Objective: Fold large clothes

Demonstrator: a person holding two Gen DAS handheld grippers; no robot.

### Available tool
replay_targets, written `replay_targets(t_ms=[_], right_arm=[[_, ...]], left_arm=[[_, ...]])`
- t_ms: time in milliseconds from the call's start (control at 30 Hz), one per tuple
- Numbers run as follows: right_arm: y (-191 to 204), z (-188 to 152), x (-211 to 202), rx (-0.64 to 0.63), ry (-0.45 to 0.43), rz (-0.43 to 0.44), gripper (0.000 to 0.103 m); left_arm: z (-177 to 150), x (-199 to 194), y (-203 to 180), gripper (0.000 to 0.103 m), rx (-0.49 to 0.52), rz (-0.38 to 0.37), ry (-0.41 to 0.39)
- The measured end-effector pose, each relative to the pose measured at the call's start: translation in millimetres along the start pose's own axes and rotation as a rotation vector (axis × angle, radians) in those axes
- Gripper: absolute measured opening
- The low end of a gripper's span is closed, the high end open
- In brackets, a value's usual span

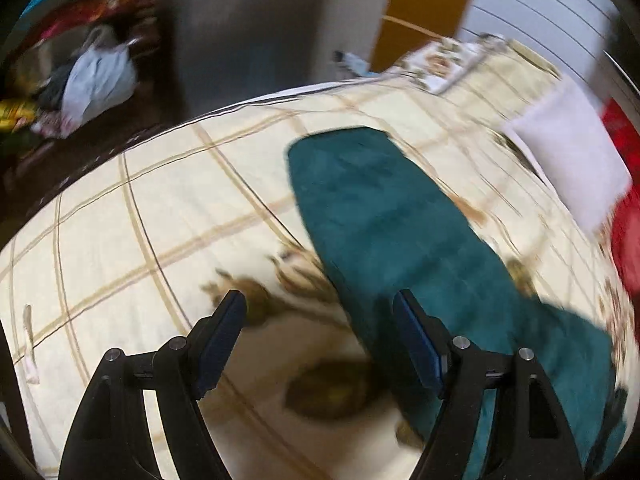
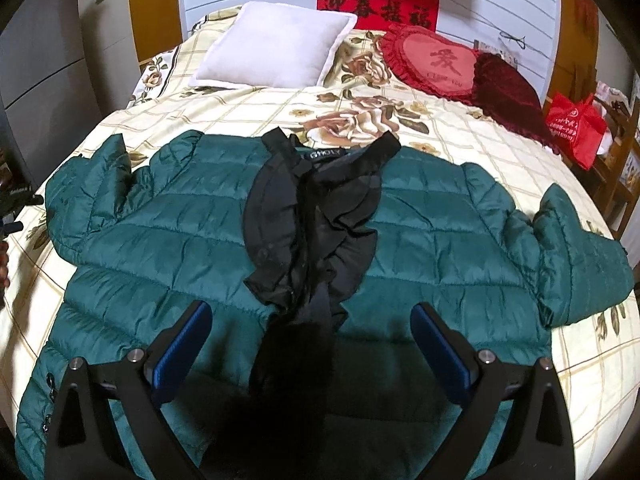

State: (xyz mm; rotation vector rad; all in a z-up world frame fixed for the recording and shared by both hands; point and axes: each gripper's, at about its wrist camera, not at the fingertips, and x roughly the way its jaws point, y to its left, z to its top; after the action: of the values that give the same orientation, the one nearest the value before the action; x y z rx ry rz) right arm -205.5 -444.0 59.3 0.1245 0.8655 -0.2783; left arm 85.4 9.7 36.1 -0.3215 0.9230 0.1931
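A dark green quilted jacket [image 2: 420, 240] lies spread flat on the bed, both sleeves out to the sides, its black hood [image 2: 312, 224] folded down over the back. My right gripper [image 2: 312, 340] hovers open above the jacket's lower middle, nothing between its fingers. In the blurred left wrist view one green sleeve [image 1: 384, 216] runs away across the bedspread. My left gripper [image 1: 320, 328] stands open over the sleeve's near edge, its right finger above the fabric, its left finger above bare bedspread. It holds nothing.
The bed [image 2: 460, 136] has a cream checked, flowered cover. A white pillow [image 2: 276, 48], a red heart cushion [image 2: 432, 60] and a dark red cushion [image 2: 508, 88] lie at its head. A red bag [image 2: 576, 128] stands at the right. Clothes and bags [image 1: 96, 80] pile on the floor left.
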Motion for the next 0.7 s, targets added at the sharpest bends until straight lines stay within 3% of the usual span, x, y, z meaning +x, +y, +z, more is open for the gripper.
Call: replay_targets(t_ms=[133,300,400,533,600,633,700], right_arm=[[-1,1,2,-0.009,-0.002,0.001,0.101],[-5,2,5,0.027,-0.004,0.032,0.101],[-5,1,8,0.022,0.001,0.038,0.101],[-5,1,9,0.022,-0.005,0.042,0.101],[-5,1,10,0.027,-0.003,0.042,0.101],[-6,0,11,0.029,0.001,0.044,0.101],[-6,-2,13,0.034,0.011,0.050,0.101]], left_arm=[[17,21,4,0.067,-0.060,0.005,0.006],[21,43,-1,0.067,-0.113,-0.067,0.075],[18,45,-8,0.069,-0.101,-0.041,0.033],[19,50,-19,0.068,-0.053,-0.023,0.040],[20,51,-21,0.046,-0.054,-0.087,0.040],[21,51,-21,0.028,-0.057,-0.098,0.047],[20,47,-19,0.017,-0.072,-0.128,0.042]])
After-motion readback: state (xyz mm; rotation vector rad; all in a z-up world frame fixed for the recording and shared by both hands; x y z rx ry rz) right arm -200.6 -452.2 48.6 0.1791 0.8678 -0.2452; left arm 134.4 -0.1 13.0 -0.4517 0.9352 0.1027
